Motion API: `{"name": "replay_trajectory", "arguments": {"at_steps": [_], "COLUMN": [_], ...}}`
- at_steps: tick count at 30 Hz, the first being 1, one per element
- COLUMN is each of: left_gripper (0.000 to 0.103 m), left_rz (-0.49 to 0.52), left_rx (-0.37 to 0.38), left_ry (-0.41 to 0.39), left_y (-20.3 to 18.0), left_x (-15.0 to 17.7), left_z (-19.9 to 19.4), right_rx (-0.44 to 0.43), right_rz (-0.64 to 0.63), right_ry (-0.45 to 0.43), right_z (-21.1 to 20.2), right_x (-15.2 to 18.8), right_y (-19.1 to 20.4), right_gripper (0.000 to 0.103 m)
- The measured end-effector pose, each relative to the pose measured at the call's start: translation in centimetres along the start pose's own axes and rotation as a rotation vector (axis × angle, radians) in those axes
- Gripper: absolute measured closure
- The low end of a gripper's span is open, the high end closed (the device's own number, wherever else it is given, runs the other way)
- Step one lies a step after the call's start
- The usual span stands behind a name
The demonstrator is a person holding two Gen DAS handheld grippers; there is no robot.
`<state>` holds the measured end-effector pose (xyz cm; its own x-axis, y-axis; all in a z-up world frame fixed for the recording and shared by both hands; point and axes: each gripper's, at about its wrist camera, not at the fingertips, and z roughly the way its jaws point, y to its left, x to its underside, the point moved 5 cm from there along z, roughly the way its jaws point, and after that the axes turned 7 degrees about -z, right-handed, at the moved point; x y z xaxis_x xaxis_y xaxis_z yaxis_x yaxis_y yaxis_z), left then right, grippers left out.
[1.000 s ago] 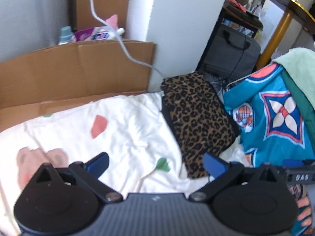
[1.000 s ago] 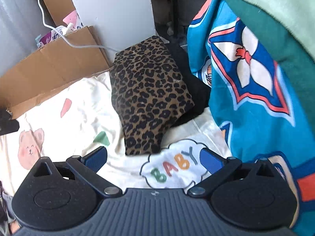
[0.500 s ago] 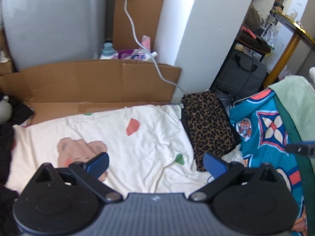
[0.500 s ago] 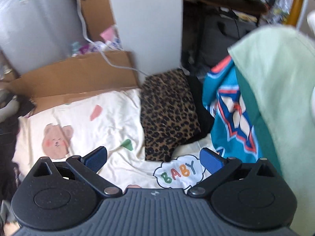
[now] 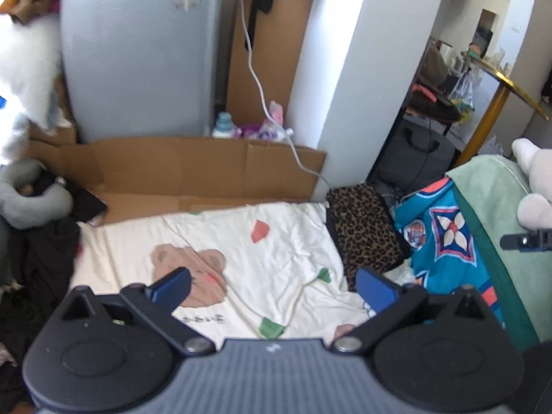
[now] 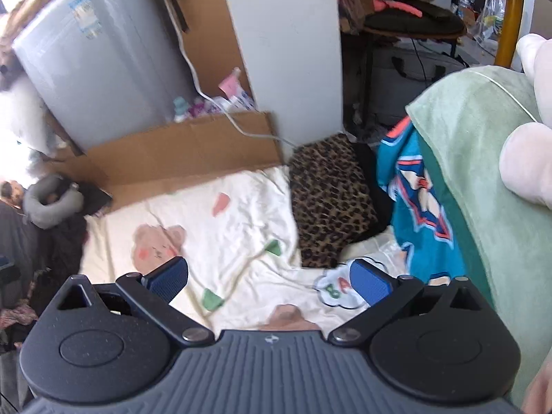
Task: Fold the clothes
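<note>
both tools are lifted well clear of the bedding with nothing between their fingers. the left tool [image 5: 272, 284] has its blue pads spread wide apart, released, and the right tool [image 6: 269, 276] is the same, empty and spread. held that high and back, they likely give the person an overview for picking the next garment.

the leopard-print garment [image 5: 365, 231] lies ahead and to the right of the left tool, already folded into a flat, thick rectangle at the far corner of the cream sheet [image 5: 276, 252], near the cardboard [image 5: 207, 165]. it looks finished and parked out of the way. its fabric seems soft and matte, with a dark layer showing at the edge.

further right of both tools, a teal patterned garment [image 6: 417, 207] hangs loosely off a pale green blanket [image 6: 483, 172], draped in slack folds, smooth and thin-looking; it is probably next for folding. the sheet under the tools is wrinkled cotton printed with a bear [image 5: 193, 269] and small coloured shapes. a dark heap of clothes [image 5: 45, 255] sits to the left tool's left.
</note>
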<state>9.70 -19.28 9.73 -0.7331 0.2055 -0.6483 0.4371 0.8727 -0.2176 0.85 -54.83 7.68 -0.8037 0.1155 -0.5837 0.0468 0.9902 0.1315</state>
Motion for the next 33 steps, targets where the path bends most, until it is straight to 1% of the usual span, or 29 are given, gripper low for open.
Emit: {"name": "replay_trajectory", "arguments": {"at_steps": [3,6,9,12,16,21,23,27,31,33], "left_gripper": [0.0,0.0,0.0,0.0,0.0,0.0,0.0,0.0,0.0,0.0], "left_rz": [-0.058,-0.132,-0.177,-0.212,-0.303,-0.346,-0.362,-0.423,-0.455,-0.471], "left_rx": [-0.012,-0.062,-0.112,-0.157,-0.19,-0.269,-0.291,-0.347,-0.371,-0.387], "left_ry": [-0.041,-0.07,-0.101,-0.123,-0.146,-0.111,-0.1,-0.09,-0.058,-0.055], "left_y": [1.5,3.3,4.8,6.1,9.0,11.4,12.0,13.2,13.7,13.8], "left_x": [1.2,2.4,3.7,5.3,7.4,10.3,11.5,13.7,16.0,16.8], "left_z": [-2.9,-4.7,-6.0,-6.7,-7.1,-6.6,-6.6,-6.1,-5.1,-4.9], "right_rx": [-0.02,-0.025,-0.026,-0.036,-0.047,-0.082,-0.092,-0.108,-0.127,-0.121], "right_rz": [-0.012,-0.023,-0.032,-0.048,-0.088,-0.125,-0.117,-0.137,-0.155,-0.152], "right_ry": [-0.045,-0.076,-0.101,-0.104,-0.091,-0.067,-0.053,-0.059,-0.05,-0.048], "right_z": [-1.5,-2.3,-2.8,-2.5,-0.5,2.4,3.5,5.0,6.0,6.5], "right_x": [1.0,2.0,3.1,4.1,5.2,6.5,7.0,8.0,8.9,8.7], "right_y": [1.4,2.6,3.7,4.7,5.8,7.2,7.5,8.4,8.5,8.3], "right_gripper": [0.0,0.0,0.0,0.0,0.0,0.0,0.0,0.0,0.0,0.0]}}
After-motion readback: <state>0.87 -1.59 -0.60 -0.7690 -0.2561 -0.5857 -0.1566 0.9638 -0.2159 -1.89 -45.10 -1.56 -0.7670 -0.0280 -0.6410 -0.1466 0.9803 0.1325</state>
